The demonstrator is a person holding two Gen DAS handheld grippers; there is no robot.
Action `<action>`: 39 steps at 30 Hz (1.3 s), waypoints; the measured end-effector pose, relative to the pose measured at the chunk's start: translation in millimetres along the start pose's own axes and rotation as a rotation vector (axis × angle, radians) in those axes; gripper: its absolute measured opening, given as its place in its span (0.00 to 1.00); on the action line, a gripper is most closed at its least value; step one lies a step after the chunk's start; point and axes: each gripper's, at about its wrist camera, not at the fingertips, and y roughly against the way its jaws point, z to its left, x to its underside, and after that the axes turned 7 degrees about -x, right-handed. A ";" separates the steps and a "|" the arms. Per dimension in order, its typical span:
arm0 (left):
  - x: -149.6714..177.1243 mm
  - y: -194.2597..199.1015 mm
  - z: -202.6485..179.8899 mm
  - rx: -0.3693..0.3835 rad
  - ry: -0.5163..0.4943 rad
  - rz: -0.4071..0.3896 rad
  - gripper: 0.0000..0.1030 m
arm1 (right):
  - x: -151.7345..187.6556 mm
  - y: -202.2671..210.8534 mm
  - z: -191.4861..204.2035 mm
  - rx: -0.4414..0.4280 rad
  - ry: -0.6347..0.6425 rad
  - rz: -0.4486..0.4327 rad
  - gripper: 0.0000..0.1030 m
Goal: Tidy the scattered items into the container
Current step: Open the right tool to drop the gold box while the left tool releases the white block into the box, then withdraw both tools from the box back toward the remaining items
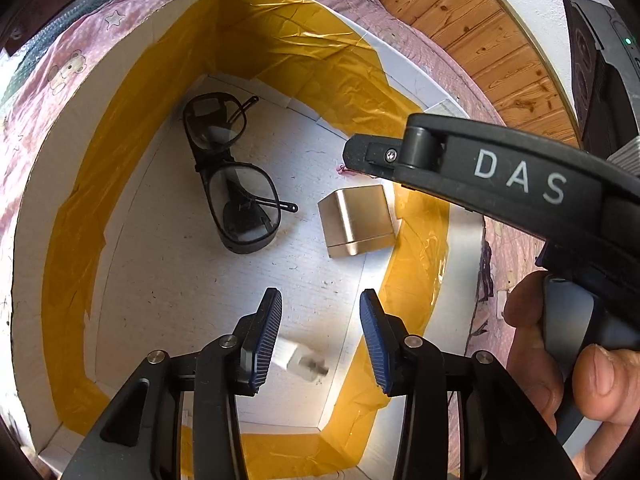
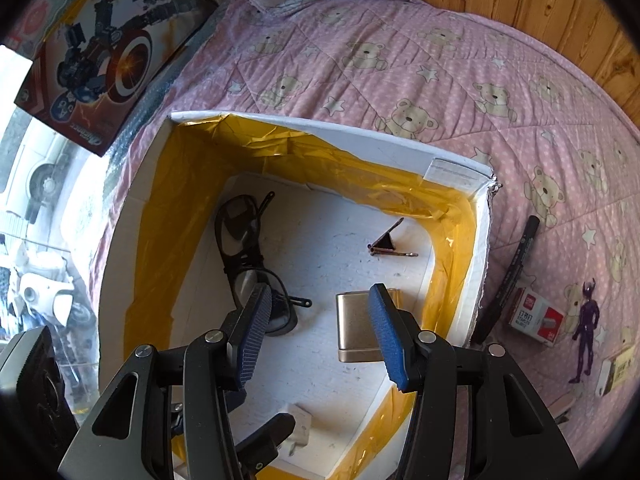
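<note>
Inside white foam box [image 2: 456,170] lined with yellow tape: black glasses [image 1: 228,176], metal tin [image 1: 356,220], white plug adapter [image 1: 298,362]. Left gripper [image 1: 320,340] and right gripper [image 2: 320,336] above box, jaws wide apart, empty. Marker [image 2: 508,280] and staple box [image 2: 536,316] outside on pink quilt [image 2: 400,60].

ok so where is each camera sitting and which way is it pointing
Left wrist: on the left tool, looking down into the white box; its open fingers, the right tool's arm and a hand show.
Right wrist: on the right tool, above the box's near edge, facing box and pink quilt; open fingers show.
Shared: glasses, metal block, white plug.
</note>
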 end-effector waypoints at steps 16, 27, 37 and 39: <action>37.1 25.3 -8.9 -0.006 -0.065 -0.025 0.41 | 30.0 24.3 18.4 -0.006 0.048 -0.002 0.53; 60.6 41.7 -3.3 -0.005 -0.087 -0.055 0.41 | 60.2 40.3 32.9 -0.023 0.093 -0.008 0.53; 90.4 72.6 -8.4 -0.047 -0.210 -0.167 0.41 | 102.6 65.8 53.7 -0.004 0.174 -0.064 0.53; 97.0 75.7 -10.3 -0.059 -0.243 -0.191 0.41 | 112.5 70.6 57.7 -0.003 0.190 -0.077 0.53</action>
